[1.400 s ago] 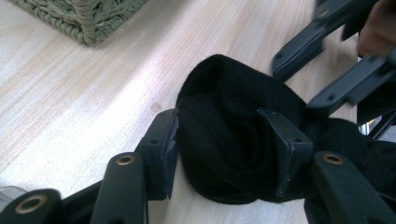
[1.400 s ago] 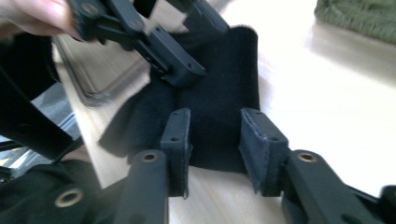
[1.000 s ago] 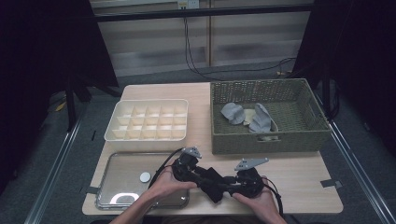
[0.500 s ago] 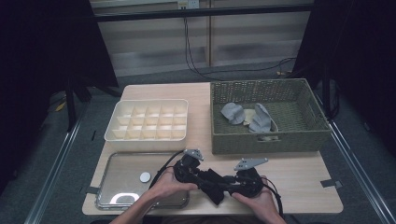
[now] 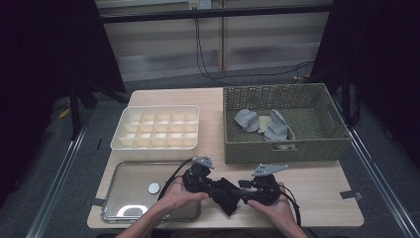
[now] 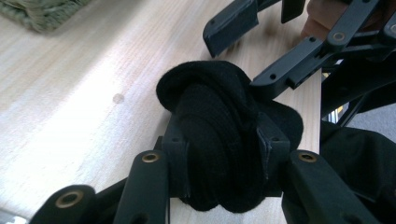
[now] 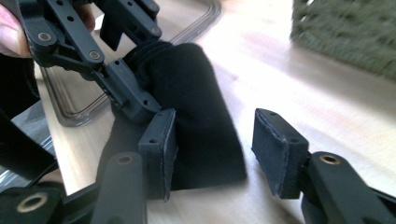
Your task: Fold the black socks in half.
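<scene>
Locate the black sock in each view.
High view: sock at the near table edge, between the two hands.
Left gripper view: sock centre, bunched and pinched by the left claw.
Right gripper view: sock centre-left, beside the right claw.
Shared landmark: basket.

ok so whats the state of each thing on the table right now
black sock: rolled at one end, lying on the table between both grippers
left gripper: shut on the sock's rolled end, jaws have just been closing
right gripper: open, jaws have just been opening, sock beside its left pad
basket: open, holds grey socks
divided box: open, cells look empty
tray: holds one small white disc
</scene>
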Demonstrator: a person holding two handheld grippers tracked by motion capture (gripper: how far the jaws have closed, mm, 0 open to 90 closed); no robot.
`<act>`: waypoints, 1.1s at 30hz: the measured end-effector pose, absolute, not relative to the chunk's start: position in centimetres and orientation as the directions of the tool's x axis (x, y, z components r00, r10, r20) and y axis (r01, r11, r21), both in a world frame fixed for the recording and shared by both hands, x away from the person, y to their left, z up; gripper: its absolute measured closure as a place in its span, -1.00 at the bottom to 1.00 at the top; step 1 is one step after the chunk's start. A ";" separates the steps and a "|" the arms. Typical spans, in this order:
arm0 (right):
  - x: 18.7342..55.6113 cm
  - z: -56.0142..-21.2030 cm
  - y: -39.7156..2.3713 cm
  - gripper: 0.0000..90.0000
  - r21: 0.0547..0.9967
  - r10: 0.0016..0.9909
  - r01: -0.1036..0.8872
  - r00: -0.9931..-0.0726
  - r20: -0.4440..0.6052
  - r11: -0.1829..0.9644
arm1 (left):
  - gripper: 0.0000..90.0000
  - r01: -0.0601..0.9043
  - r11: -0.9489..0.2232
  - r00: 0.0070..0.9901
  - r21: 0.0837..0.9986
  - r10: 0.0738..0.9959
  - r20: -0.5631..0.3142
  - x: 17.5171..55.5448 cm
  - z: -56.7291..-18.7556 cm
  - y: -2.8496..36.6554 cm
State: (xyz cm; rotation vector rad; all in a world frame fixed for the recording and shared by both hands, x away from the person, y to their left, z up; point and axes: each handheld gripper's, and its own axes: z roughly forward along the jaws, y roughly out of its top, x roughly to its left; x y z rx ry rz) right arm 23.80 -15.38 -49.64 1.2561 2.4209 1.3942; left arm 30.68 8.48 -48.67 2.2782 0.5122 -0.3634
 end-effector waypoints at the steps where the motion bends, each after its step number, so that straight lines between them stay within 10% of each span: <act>1: 23.8 -49.5 -15.5 0.08 0.758 0.685 0.602 -0.663 0.300 0.250 | 0.41 0.467 -0.625 0.879 0.625 0.249 -0.407 30.6 -48.7 8.6; 33: 24.1 -48.1 -19.7 -0.84 0.781 0.735 0.611 -0.587 0.339 0.128 | 0.41 0.479 -0.595 0.878 0.645 0.320 -0.357 31.4 -46.3 11.3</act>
